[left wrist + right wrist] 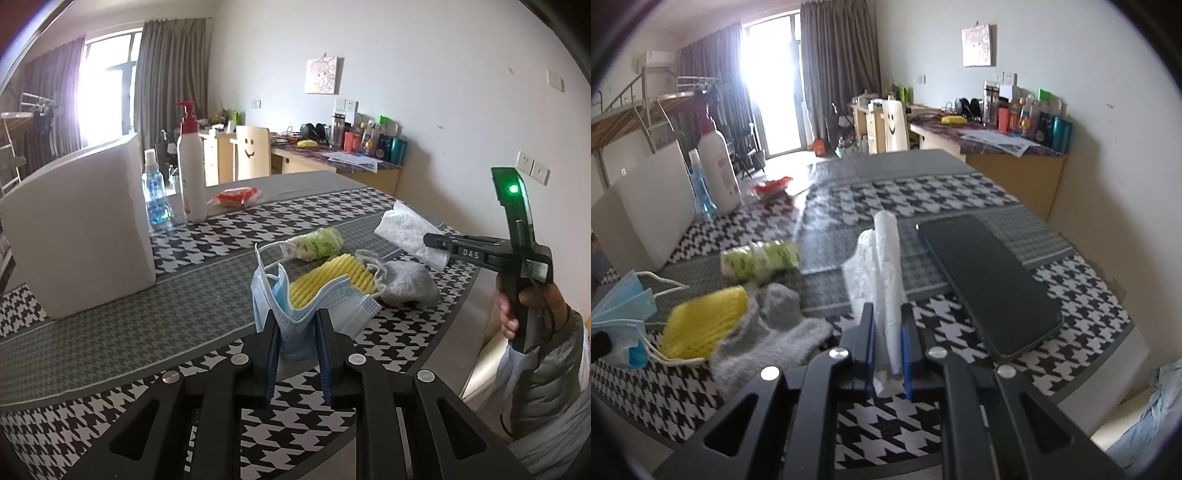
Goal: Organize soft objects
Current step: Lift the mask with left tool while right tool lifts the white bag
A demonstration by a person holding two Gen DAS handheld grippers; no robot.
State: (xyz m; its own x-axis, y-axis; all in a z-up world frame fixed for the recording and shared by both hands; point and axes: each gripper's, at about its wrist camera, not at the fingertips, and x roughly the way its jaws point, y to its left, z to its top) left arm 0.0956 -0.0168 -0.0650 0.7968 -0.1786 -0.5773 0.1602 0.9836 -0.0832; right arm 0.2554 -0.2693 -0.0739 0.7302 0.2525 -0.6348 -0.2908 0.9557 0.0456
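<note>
Between the pads of the left claw (pixel 297 328) a blue face mask (pixel 295 314) is pinched and lifted just above the desk (pixel 110 332), its ear loops hanging loose. Just behind the mask lie a yellow ribbed sponge (pixel 328 280), a grey sock (pixel 404 282) touching the sponge, and a green patterned roll (pixel 319 242) a little farther back. The right claw (pixel 886 325) is clamped on a white tissue (pixel 884 266), which stands up crumpled between its fingers, held above the checked desk cloth. To the right of the tissue a black phone (pixel 990 284) lies flat. At the left of the desk stand a white box (pixel 81 225), a blue spray bottle (pixel 154 195) and a white pump bottle (pixel 191 166), with a red packet (pixel 236 196) near them
</note>
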